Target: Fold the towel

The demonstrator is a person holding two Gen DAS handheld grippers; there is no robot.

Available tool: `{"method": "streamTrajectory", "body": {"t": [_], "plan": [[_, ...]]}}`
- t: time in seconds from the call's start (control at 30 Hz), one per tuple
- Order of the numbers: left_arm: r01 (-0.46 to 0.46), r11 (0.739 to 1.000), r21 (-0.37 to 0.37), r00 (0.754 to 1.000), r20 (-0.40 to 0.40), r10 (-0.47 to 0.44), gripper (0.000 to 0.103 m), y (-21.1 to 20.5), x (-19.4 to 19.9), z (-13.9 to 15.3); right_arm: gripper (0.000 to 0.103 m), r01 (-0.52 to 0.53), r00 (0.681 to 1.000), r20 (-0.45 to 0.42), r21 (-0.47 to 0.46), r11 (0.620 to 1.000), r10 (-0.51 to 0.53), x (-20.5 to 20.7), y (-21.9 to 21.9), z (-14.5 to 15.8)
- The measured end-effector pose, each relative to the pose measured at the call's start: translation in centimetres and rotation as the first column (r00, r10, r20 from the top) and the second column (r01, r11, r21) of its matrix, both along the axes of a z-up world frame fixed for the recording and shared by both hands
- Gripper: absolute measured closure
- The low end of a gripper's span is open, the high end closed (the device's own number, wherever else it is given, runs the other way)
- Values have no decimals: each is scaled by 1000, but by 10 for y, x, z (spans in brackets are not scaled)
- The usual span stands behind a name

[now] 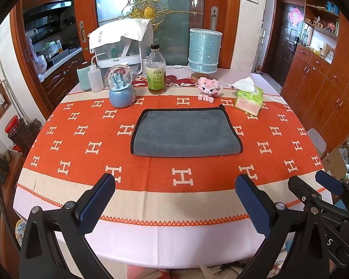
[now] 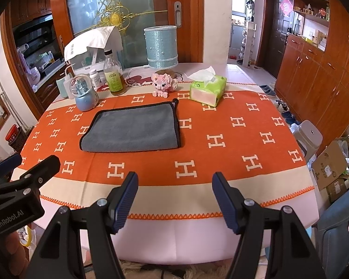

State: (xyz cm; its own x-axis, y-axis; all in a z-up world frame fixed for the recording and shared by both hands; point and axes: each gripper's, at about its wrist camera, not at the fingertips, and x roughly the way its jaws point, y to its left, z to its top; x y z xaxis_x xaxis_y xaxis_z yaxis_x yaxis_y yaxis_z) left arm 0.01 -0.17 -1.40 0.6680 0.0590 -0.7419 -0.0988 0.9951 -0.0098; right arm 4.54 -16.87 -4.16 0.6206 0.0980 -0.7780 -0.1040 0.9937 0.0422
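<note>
Warm wood cabinets and a glass sliding door close in this dining corner, and the counter wears an orange cloth with white H marks.

From the left wrist view, the grey towel lies flat at centre, apparently already doubled once, its folded edge nearest. The left gripper hovers at 6 o'clock, jaws wide apart, holding nothing; the right gripper sits at 4 o'clock. I'd say a further fold awaits: each gripper must reach a side edge and pinch a corner.

From the right wrist view, the towel lies toward 11 o'clock; the right gripper has jaws apart, empty. The snow globe, bottle, pink pig and tissue pack crowd the far edge, near enough to bump.
</note>
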Motion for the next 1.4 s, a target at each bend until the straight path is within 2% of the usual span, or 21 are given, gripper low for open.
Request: {"method": "streamTrajectory", "body": {"t": [1.4], "plan": [[-1, 1000, 1, 1000, -8, 1, 1, 0, 4, 2, 37, -20, 999, -31, 14, 1000, 20, 1, 3, -9]]}}
